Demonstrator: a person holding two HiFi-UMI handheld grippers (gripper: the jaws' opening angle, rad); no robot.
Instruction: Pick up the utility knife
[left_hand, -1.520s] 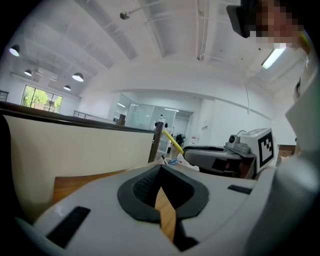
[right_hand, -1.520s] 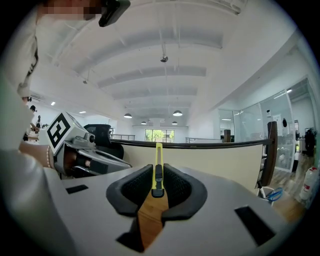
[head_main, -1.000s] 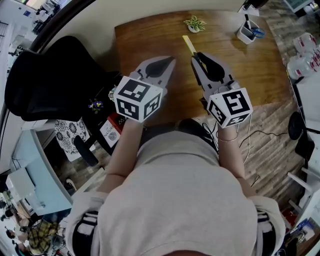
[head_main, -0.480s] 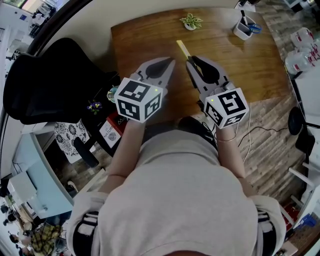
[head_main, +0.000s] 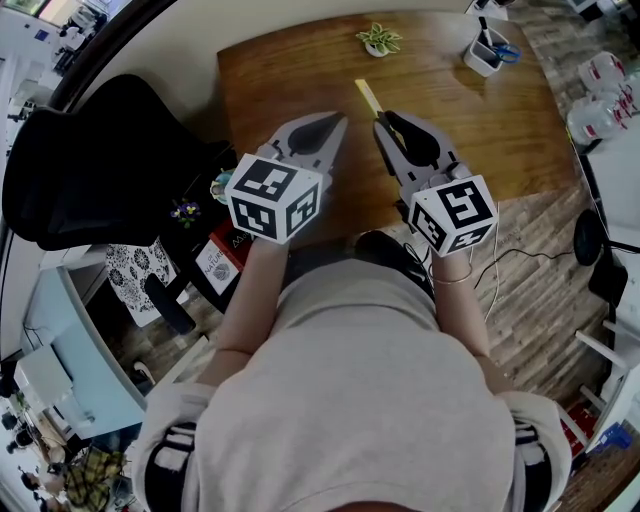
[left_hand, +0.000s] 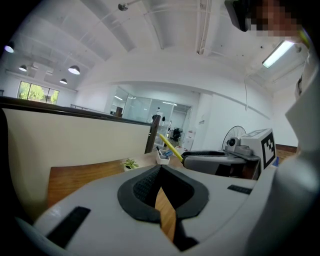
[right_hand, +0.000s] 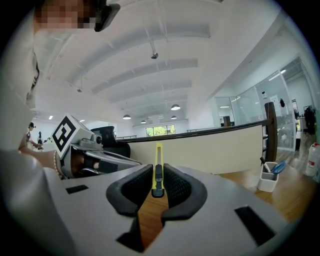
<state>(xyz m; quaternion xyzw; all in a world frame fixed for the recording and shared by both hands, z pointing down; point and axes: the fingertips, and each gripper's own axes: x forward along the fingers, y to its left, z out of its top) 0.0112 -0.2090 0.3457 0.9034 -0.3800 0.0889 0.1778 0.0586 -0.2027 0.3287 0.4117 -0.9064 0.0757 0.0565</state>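
Nearest to the person, the right hand-held gripper (right_hand: 158, 170) is closed on the utility knife (right_hand: 158, 159). Its two black pads press on the sides of the knife, at the end where the black part sits. The left hand-held gripper (left_hand: 160, 169) is just beside it, with its jaws together at the tips and nothing between them. It takes no part in the grip.

I judge that the picking up is almost complete. The knife projects forward from the right jaws, over the wooden tabletop (head_main: 290, 70). In the left gripper view it stands slanted in the air, so it seems to be off the wood already. The next move, in my opinion, needs only the same firm grip and a steady lift, so that the long body does not turn out of the pads.

The knife is slim and long, with a yellow body and a black piece in its middle channel. Whether the blade is out I cannot tell. Farther away, near the back edge of the tabletop, are a small plant (head_main: 379, 40) and a white pen holder (head_main: 487, 58), both well apart from the knife.
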